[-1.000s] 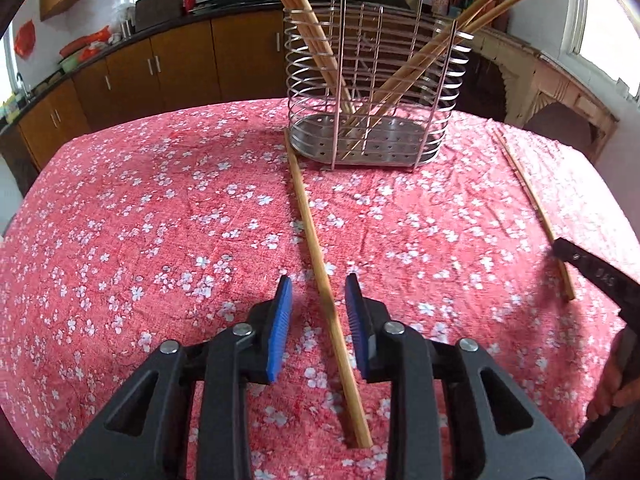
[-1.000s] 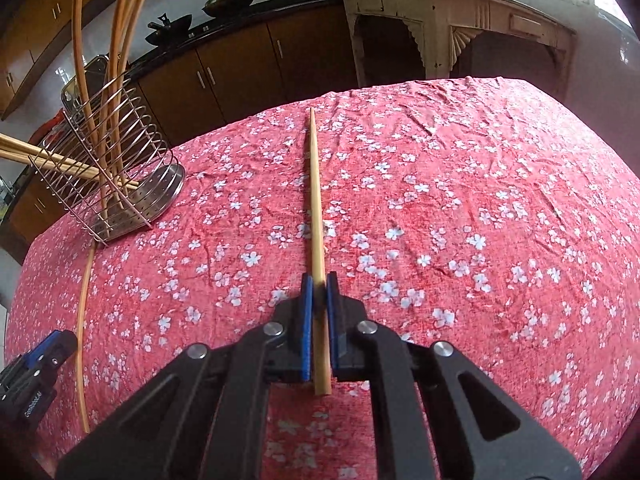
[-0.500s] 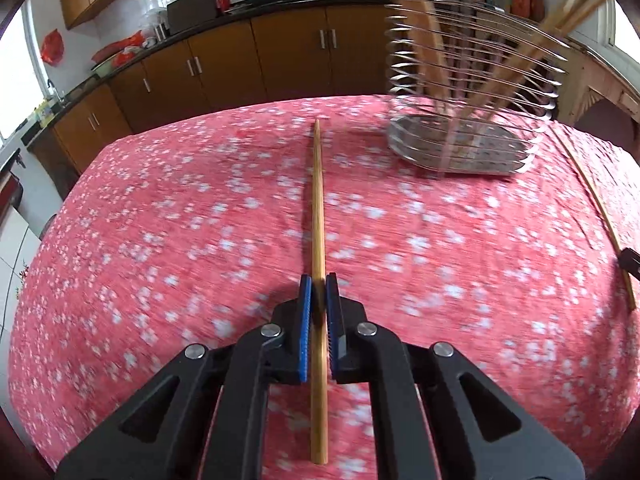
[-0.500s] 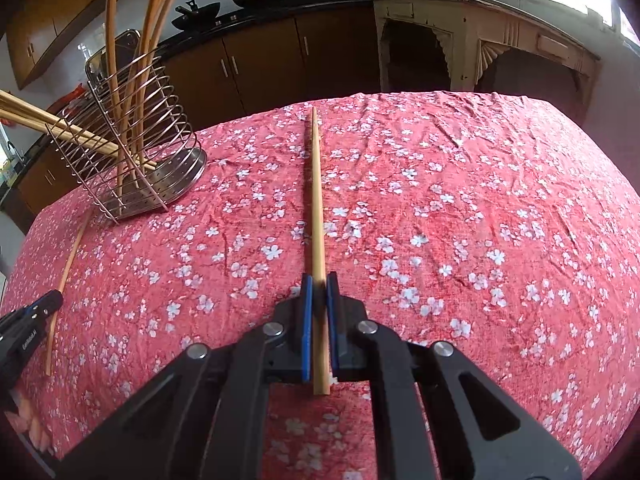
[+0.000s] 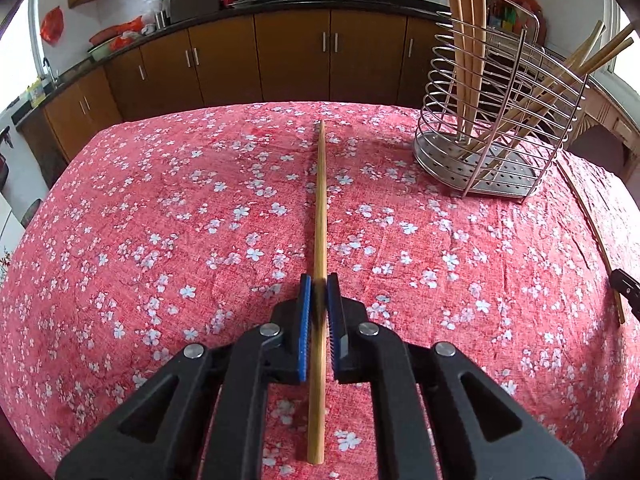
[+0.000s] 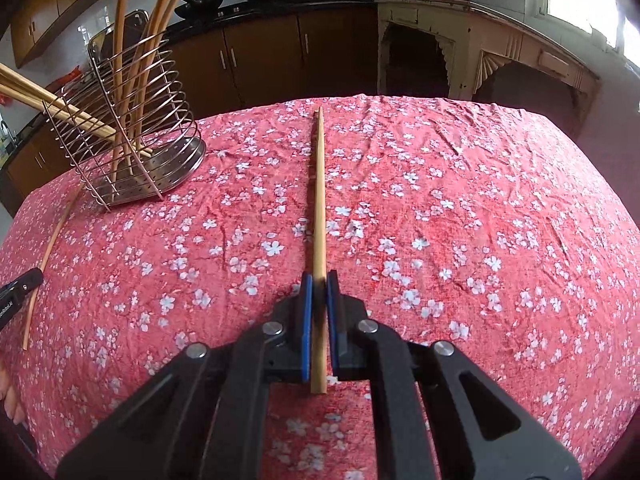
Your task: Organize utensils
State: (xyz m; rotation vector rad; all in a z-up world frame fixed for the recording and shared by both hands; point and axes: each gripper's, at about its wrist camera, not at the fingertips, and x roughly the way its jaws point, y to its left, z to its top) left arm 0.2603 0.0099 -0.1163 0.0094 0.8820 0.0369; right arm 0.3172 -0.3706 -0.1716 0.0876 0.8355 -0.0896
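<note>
Your left gripper (image 5: 319, 312) is clamped on one chopstick (image 5: 320, 208), which points away from you toward the far edge of the bench (image 5: 120, 240) under its red floral cloth. Your right gripper (image 6: 319, 312) is likewise closed on a second chopstick (image 6: 319, 200), also aimed at the far edge. That makes two loose chopsticks, one per gripper; each one's near end sticks out behind the blue pads (image 5: 304, 320). One wire utensil holder (image 5: 496, 120) stands upright near the far right corner in the left wrist view and toward the far left in the right wrist view (image 6: 128, 132). It carries about six chopsticks (image 5: 468, 60), some leaning left, some right; the exact count is unclear through the wires.
</note>
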